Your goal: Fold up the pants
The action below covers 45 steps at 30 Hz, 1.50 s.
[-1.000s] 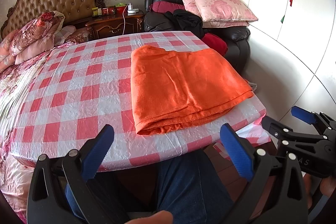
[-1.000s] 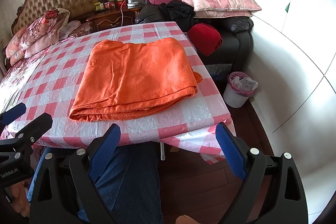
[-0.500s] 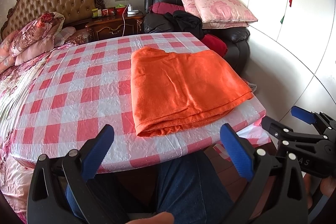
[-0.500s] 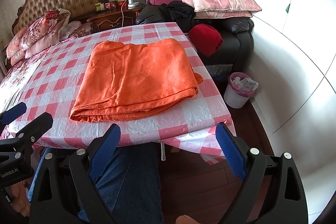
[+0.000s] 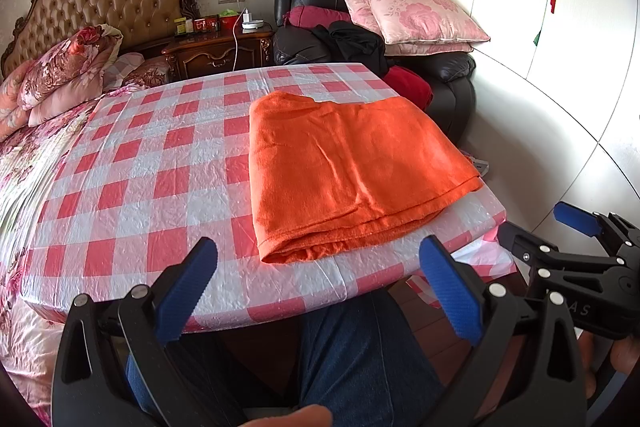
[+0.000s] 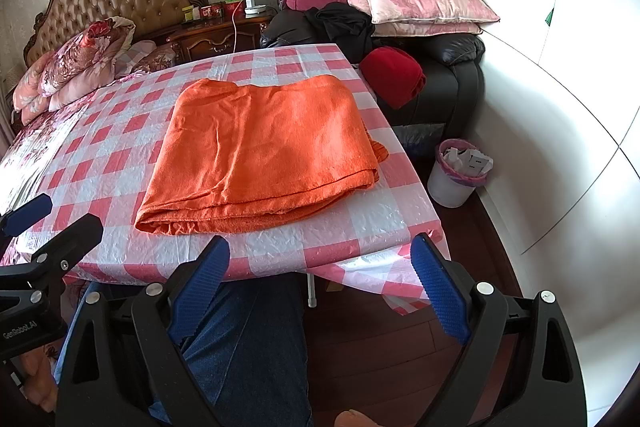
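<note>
Orange pants (image 5: pixel 352 175) (image 6: pixel 260 151) lie folded into a flat rectangle on the red-and-white checked table (image 5: pixel 132 179) (image 6: pixel 100 143), near its front right corner. A small bit of orange cloth sticks out at the fold's right side in the right wrist view. My left gripper (image 5: pixel 318 285) hovers open in front of the table's near edge, short of the pants, nothing between its blue pads. My right gripper (image 6: pixel 320 279) is open too, held back off the table over the person's blue-jeaned legs (image 6: pixel 244 347). Each gripper shows at the edge of the other's view.
A bed with floral bedding (image 5: pixel 24 163) borders the table's left side. Behind stand a wooden nightstand (image 5: pixel 218 53) and a black leather armchair (image 6: pixel 448 75) piled with pink pillows, dark clothes and a red cushion. A lined bin (image 6: pixel 458 173) sits on the floor by the white wardrobe (image 5: pixel 540 27).
Both views have shifted only slightly, with the table sitting a little lower in frame. The pants have not moved and both grippers stay open.
</note>
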Each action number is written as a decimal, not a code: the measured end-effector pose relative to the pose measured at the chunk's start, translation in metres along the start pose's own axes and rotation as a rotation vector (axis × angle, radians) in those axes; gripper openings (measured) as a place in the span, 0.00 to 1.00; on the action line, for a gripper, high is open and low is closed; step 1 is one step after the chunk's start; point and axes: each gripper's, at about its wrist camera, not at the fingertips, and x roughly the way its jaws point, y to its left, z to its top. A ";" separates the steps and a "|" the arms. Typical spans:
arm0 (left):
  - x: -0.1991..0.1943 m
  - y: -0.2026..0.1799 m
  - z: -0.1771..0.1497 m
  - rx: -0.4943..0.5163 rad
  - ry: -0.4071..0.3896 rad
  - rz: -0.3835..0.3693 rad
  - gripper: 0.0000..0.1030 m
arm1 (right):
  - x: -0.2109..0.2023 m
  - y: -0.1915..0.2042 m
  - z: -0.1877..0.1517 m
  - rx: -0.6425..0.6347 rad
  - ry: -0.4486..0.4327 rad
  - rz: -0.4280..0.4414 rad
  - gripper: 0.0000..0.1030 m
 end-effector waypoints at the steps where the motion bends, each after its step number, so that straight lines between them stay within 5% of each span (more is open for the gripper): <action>1: 0.000 0.000 0.000 0.000 0.000 0.000 0.98 | 0.000 0.000 0.000 0.000 0.000 0.001 0.86; 45: 0.002 0.000 0.010 -0.015 -0.021 -0.012 0.98 | 0.000 0.000 0.000 0.005 -0.003 -0.001 0.86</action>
